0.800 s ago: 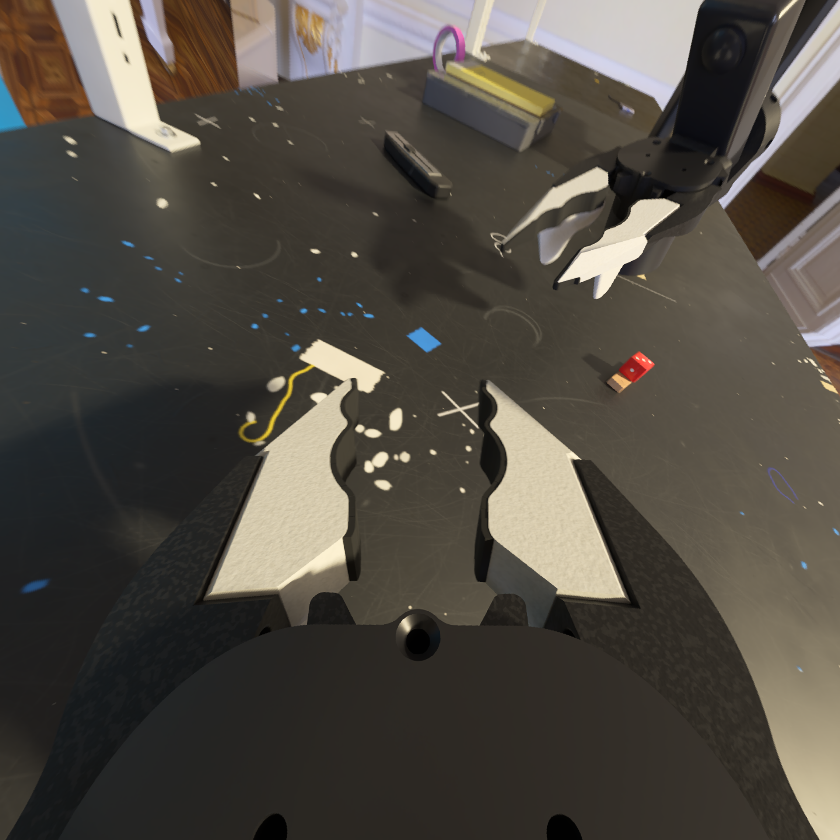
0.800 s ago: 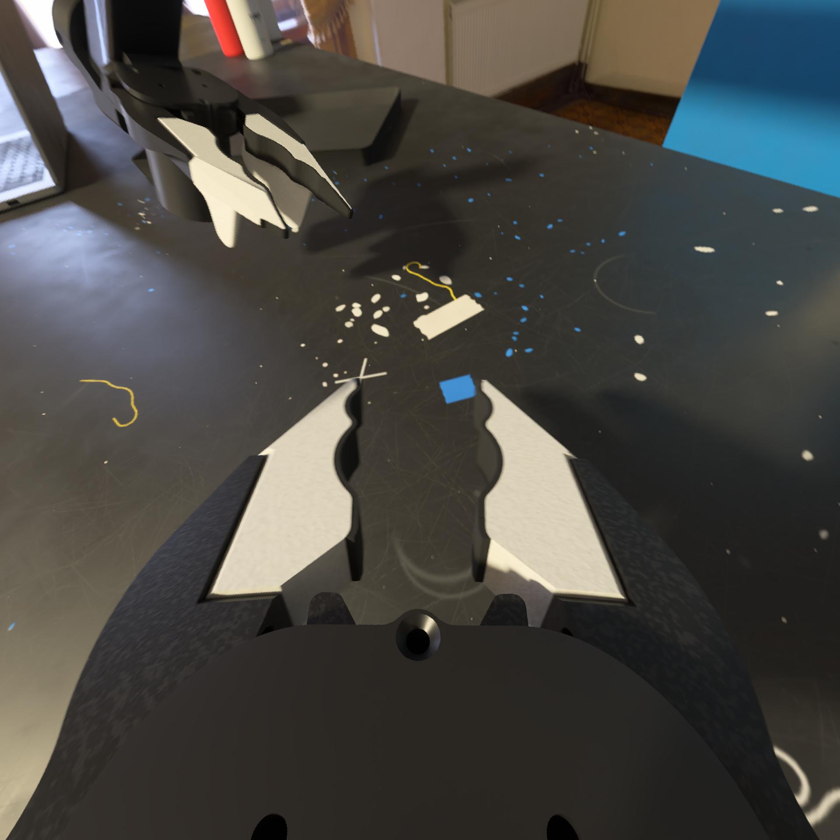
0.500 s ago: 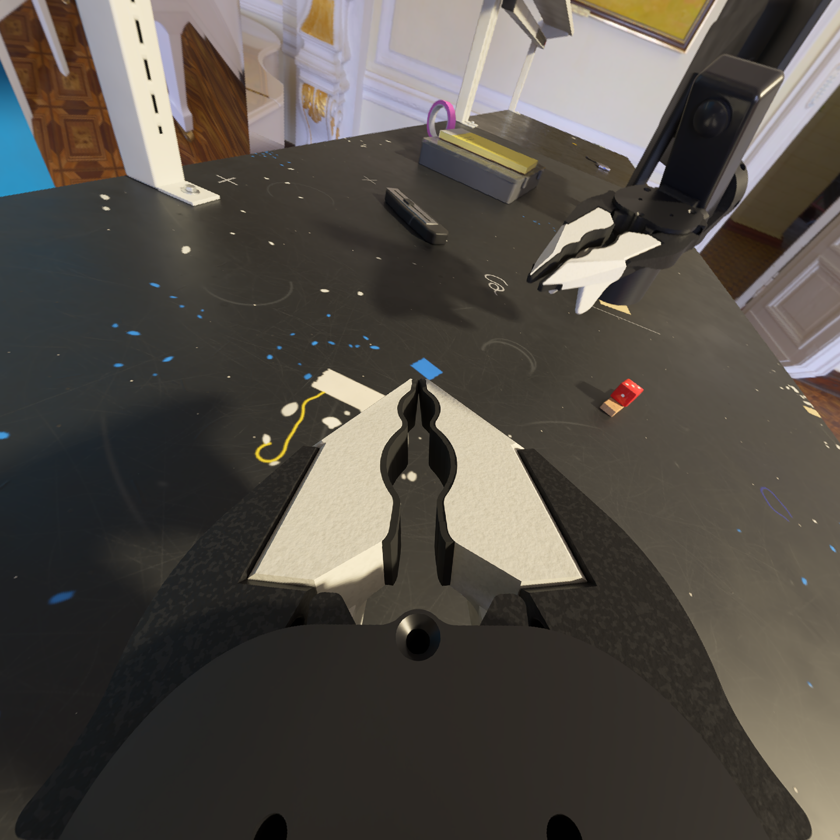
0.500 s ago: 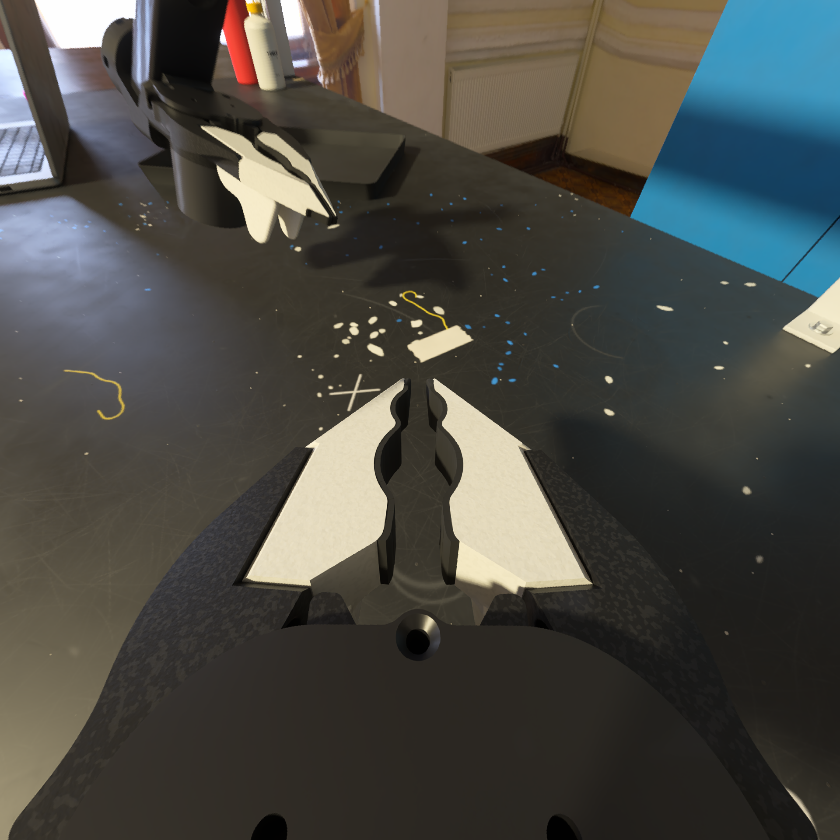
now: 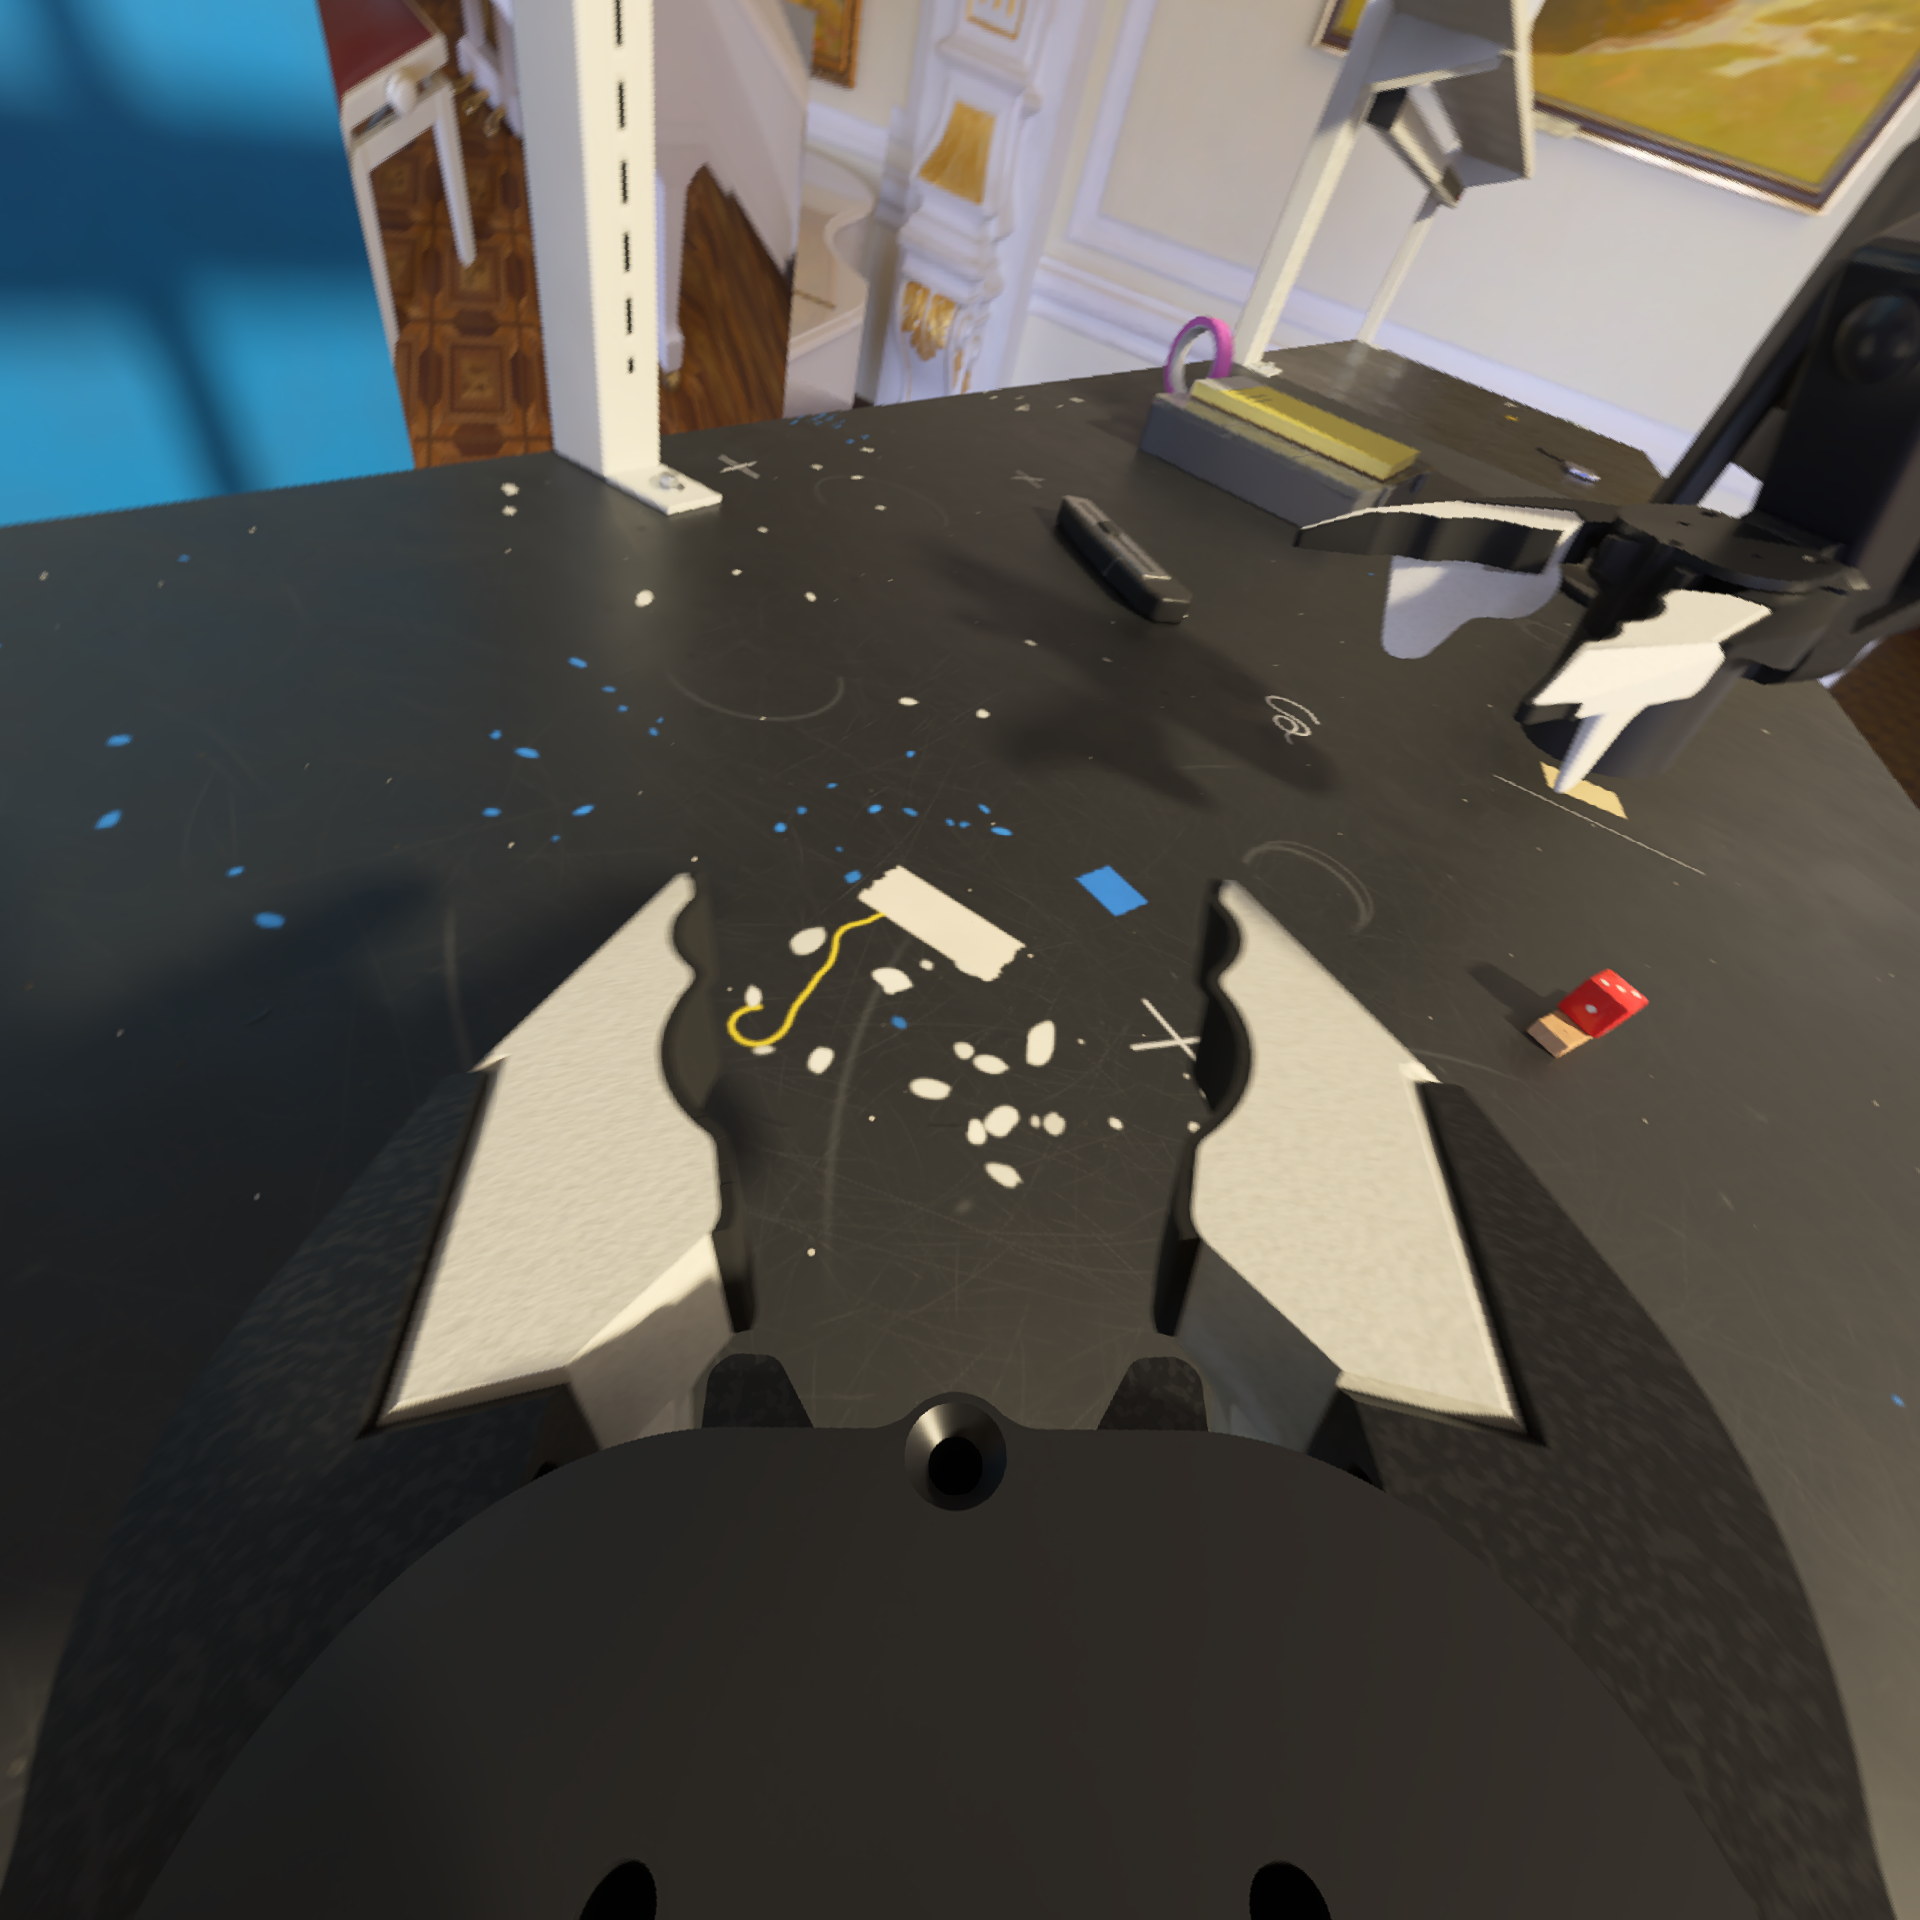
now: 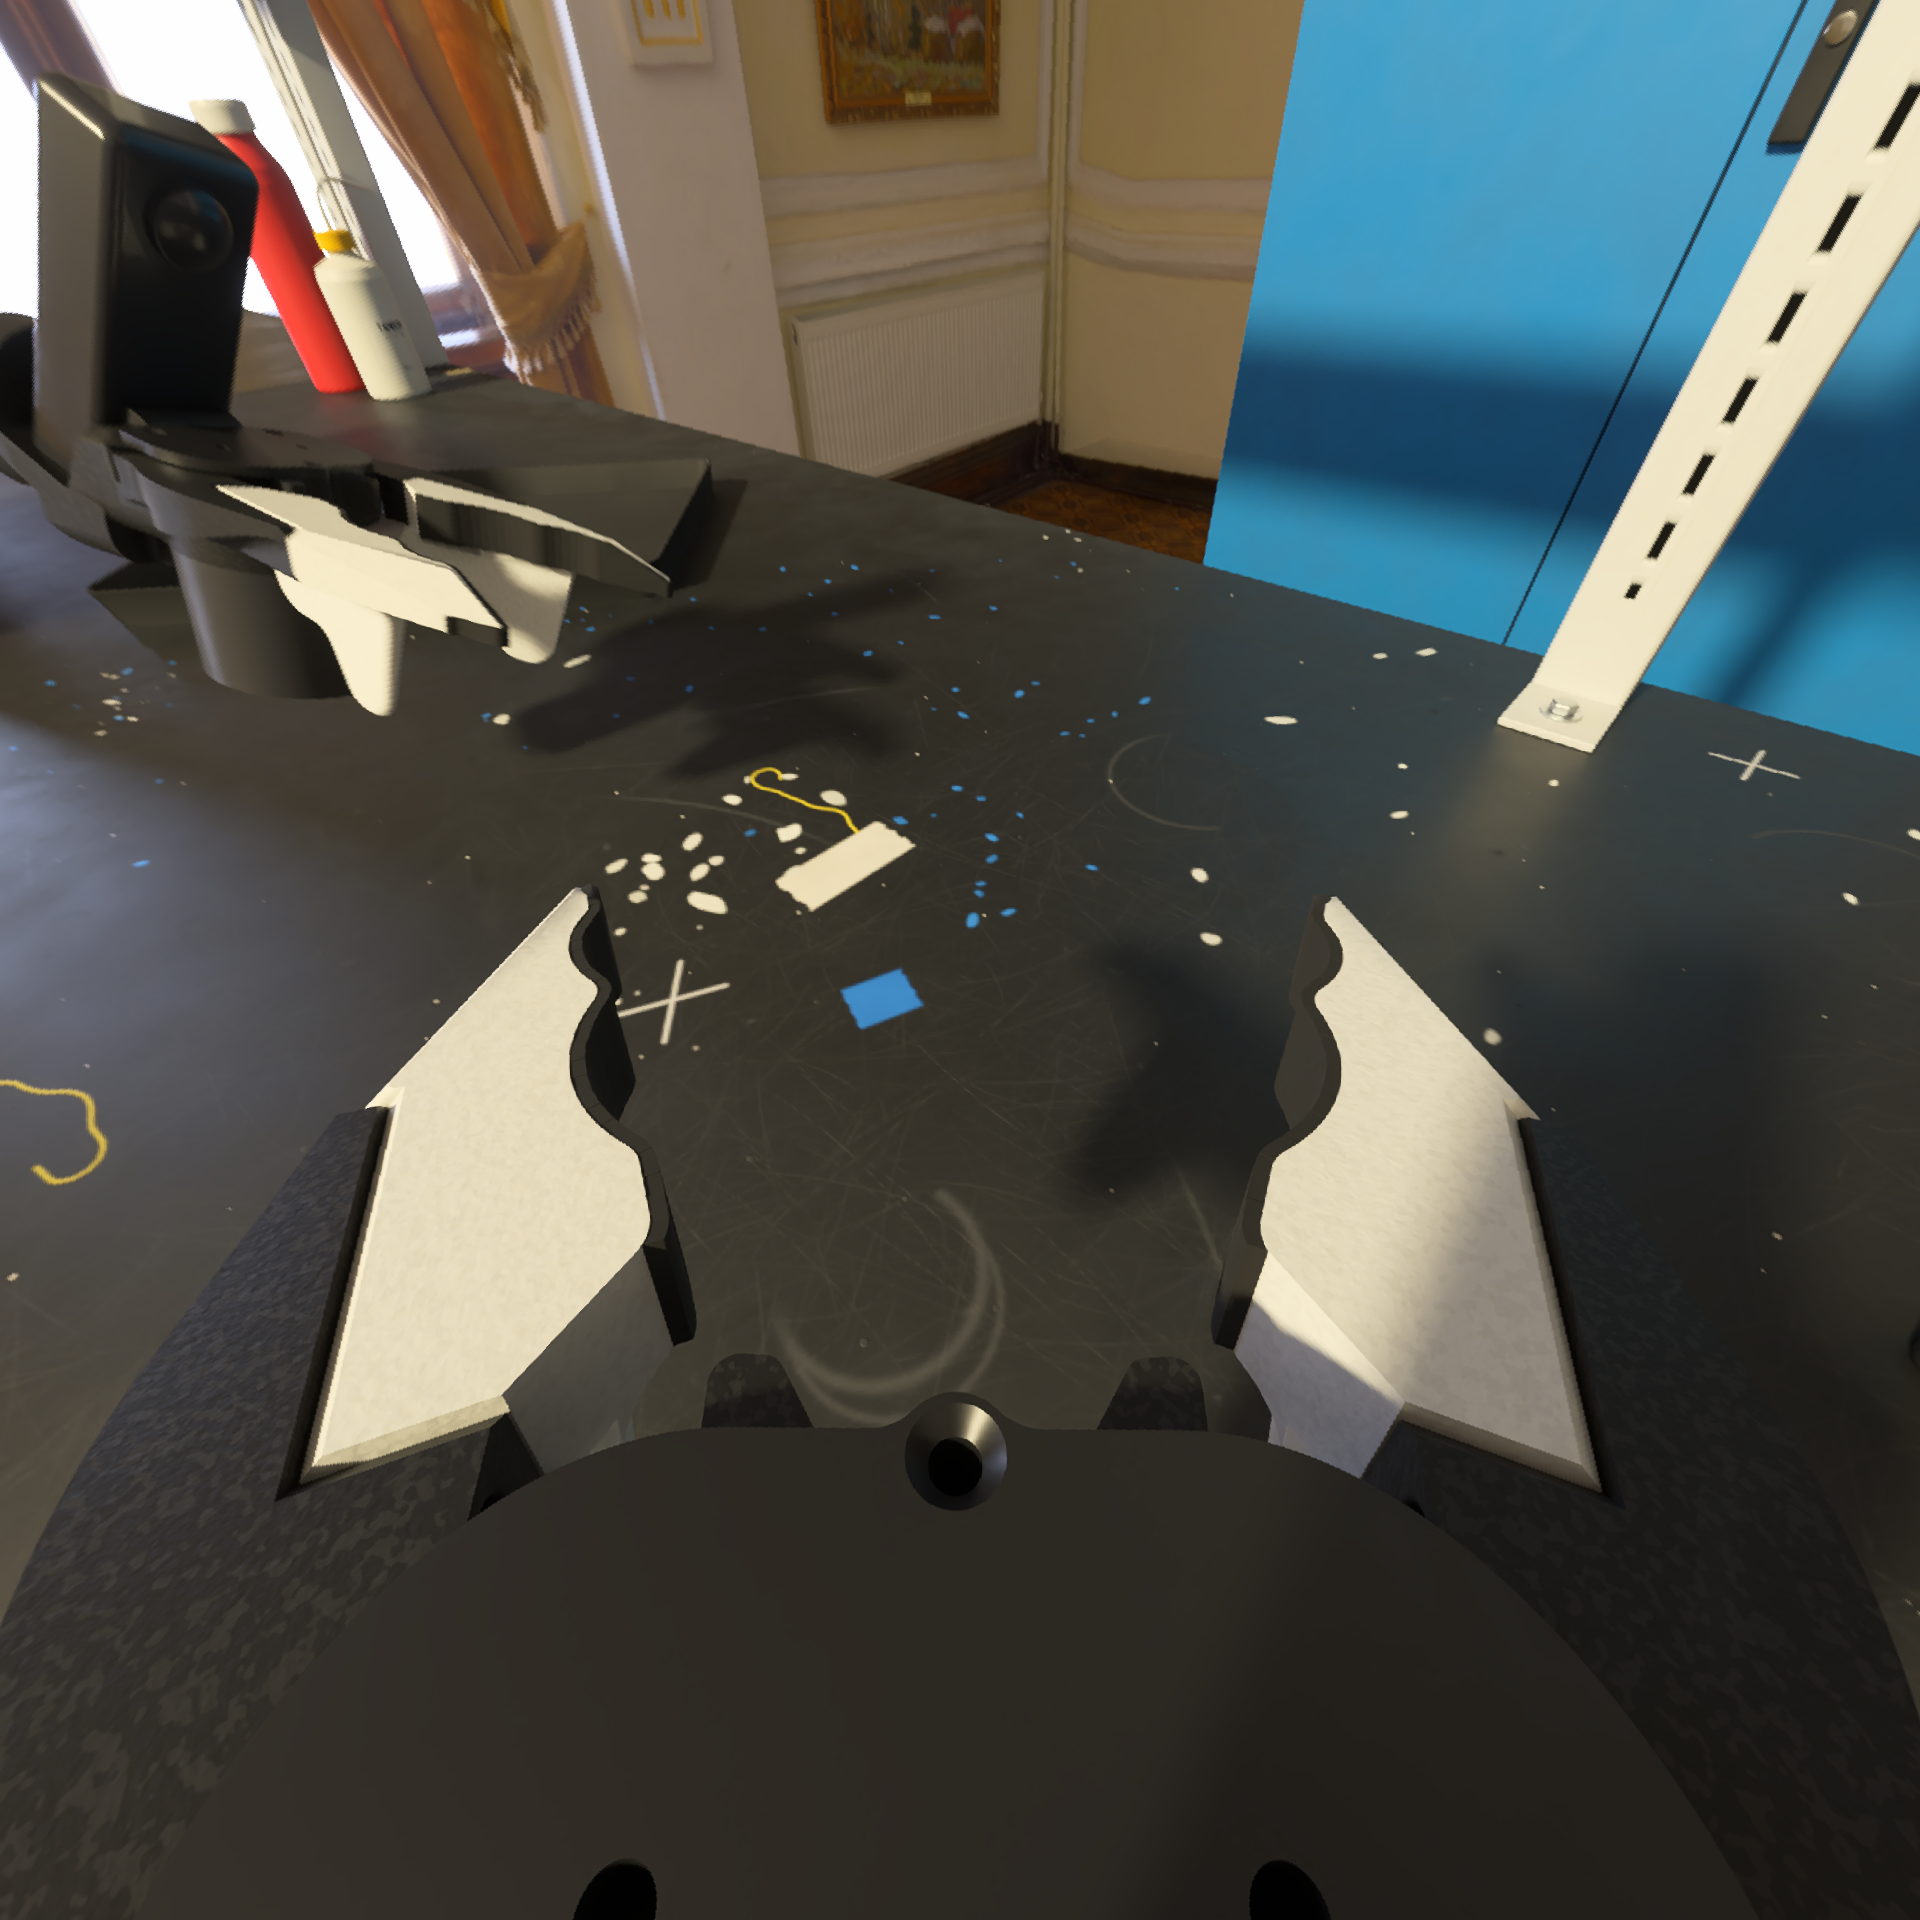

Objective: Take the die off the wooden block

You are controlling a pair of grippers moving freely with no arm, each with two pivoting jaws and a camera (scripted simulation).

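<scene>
A small red die (image 5: 1605,1003) sits on a small wooden block (image 5: 1556,1034) on the black table (image 5: 312,1039), to the right of my left gripper and a little beyond its right fingertip. My left gripper (image 5: 956,888) is open and empty above the table's paint-speckled middle. It also shows in the right wrist view (image 6: 520,639), far left. My right gripper (image 6: 956,899) is open wide and empty. In the left wrist view, the right gripper (image 5: 1439,655) hovers beyond the die, near the far right. The die and block are not in the right wrist view.
A grey box with a yellow slab (image 5: 1278,457), a purple ring (image 5: 1200,348) and a black bar (image 5: 1122,561) lie at the far side. A white slotted post (image 5: 623,312) is bolted to the table. A red bottle (image 6: 291,260) and a white bottle (image 6: 364,322) stand behind.
Both grippers went from open to shut half a second ago and are now open wide again. Both views have tilted up, showing more of the room.
</scene>
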